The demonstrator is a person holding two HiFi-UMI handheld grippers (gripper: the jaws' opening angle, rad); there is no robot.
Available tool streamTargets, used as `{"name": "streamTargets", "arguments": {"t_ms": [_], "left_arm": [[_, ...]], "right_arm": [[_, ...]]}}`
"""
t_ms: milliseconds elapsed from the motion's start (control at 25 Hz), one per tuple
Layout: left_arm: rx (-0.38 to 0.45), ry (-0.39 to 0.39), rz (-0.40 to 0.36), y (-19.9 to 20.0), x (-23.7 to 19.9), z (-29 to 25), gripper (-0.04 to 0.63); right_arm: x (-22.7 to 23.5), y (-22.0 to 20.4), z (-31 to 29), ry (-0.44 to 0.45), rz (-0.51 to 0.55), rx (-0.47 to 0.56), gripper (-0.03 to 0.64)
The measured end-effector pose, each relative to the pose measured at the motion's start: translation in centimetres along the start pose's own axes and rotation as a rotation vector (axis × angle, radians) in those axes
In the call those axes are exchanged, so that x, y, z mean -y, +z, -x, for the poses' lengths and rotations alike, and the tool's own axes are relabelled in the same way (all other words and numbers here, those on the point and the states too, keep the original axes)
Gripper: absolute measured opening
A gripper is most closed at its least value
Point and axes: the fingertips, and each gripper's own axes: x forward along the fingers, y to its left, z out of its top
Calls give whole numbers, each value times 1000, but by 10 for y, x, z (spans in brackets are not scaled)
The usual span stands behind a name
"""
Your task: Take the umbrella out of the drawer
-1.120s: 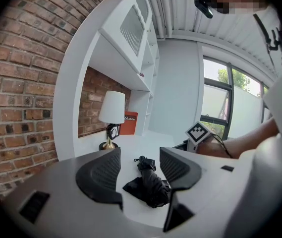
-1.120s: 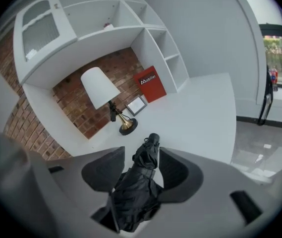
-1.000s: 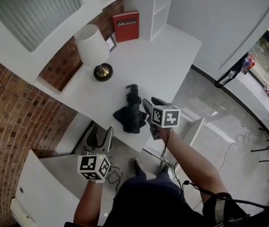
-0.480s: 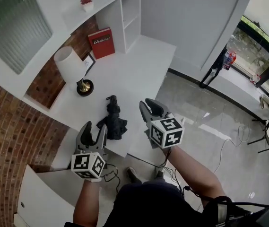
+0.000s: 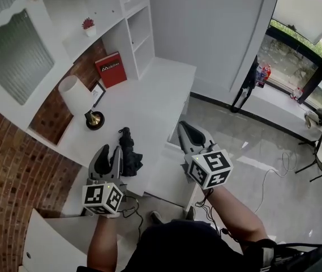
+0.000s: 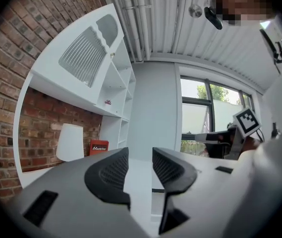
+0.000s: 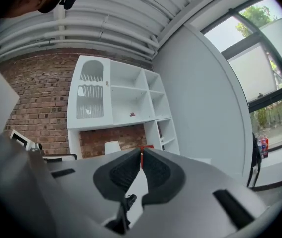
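- The umbrella [image 5: 128, 158], black and folded, lies on the white worktop [image 5: 161, 95], close to its front edge.
- The left gripper [image 5: 108, 151] is held at the worktop's front edge, just beside the umbrella on that side. Whether it touches the umbrella cannot be told.
- In the left gripper view, the left gripper [image 6: 141, 155] has its 2 jaws partway apart, with a clear gap and nothing in it. They have just been closing.
- The right gripper [image 5: 183, 126] is off the worktop's front right edge, apart from the umbrella.
- In the right gripper view, the right gripper [image 7: 141, 155] has its 2 jaws brought together, tips meeting, with nothing gripped. They have just closed.
- A white lamp [image 5: 74, 93] stands near the worktop's left edge, against the brick wall [image 5: 13, 169].
- A red book [image 5: 111, 69] stands upright along the back edge, and a small picture frame [image 5: 98, 93] sits between it and the lamp.
- A small red plant [image 5: 87, 24] stands on a shelf above.
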Motion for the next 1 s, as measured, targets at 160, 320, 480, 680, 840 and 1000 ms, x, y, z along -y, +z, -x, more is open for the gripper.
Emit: {"name": "streamTargets", "arguments": {"t_ms": [160,320,480,680,840,1000], "left_arm": [[42,-11,-21,23,12,-7,129],[80,-3,-37,46,19,-13,107],[134,-11,-53,70,26,-13,75],[189,-27,-78,89,36,-8,31],[197,-44,-84,94,40,-9,31],[201,-43,-85,94,40,-8,31]], "right_arm": [[9,21,16,-11,44,40,5],[10,38,27,0,81,69,0],[9,48,33,12,110,91,0],[8,59,38,7,157,113,0],[8,65,38,1,174,128,0],[4,65,38,5,172,129,0]]}}
